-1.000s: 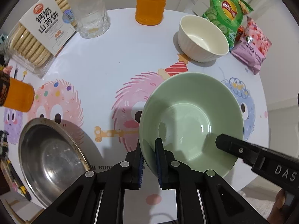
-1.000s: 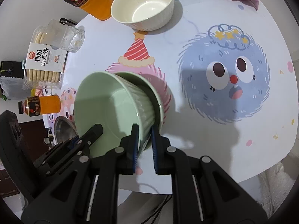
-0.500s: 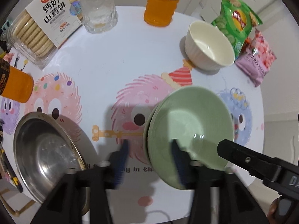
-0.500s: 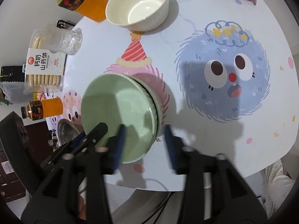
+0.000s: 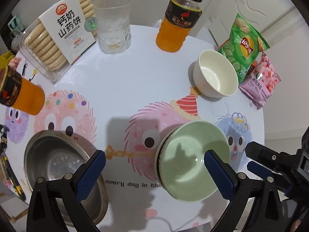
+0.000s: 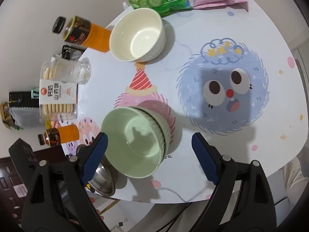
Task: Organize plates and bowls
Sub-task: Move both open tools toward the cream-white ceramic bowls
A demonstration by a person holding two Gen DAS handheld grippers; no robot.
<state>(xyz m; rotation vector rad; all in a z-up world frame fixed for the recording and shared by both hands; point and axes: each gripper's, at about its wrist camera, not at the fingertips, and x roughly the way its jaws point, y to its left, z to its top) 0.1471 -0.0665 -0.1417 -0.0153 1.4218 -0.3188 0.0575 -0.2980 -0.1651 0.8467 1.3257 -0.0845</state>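
Observation:
Two pale green bowls (image 5: 191, 160) sit nested on the round printed table (image 5: 119, 89), also seen in the right wrist view as the green bowls (image 6: 135, 141). My left gripper (image 5: 154, 174) hovers above their left rim, jaws opening wide, pads off the bowl. My right gripper (image 6: 149, 154) hangs over the right rim, jaws opening too, touching nothing. A white ribbed bowl (image 5: 216, 77) stands farther back, the white bowl (image 6: 138, 34) empty. A steel bowl (image 5: 58, 170) lies at the near left.
Two orange drink bottles (image 5: 177, 25) (image 5: 19, 96), a glass tumbler (image 5: 114, 29), a biscuit pack (image 5: 56, 44), a green crisp bag (image 5: 243, 44) and a pink snack bag (image 5: 260, 83) ring the far side. The table edge (image 6: 270, 170) runs close on the near side.
Both grippers let go of the upper green bowl's rim, opened wide and rose. The bowl now rests inside the lower green one.

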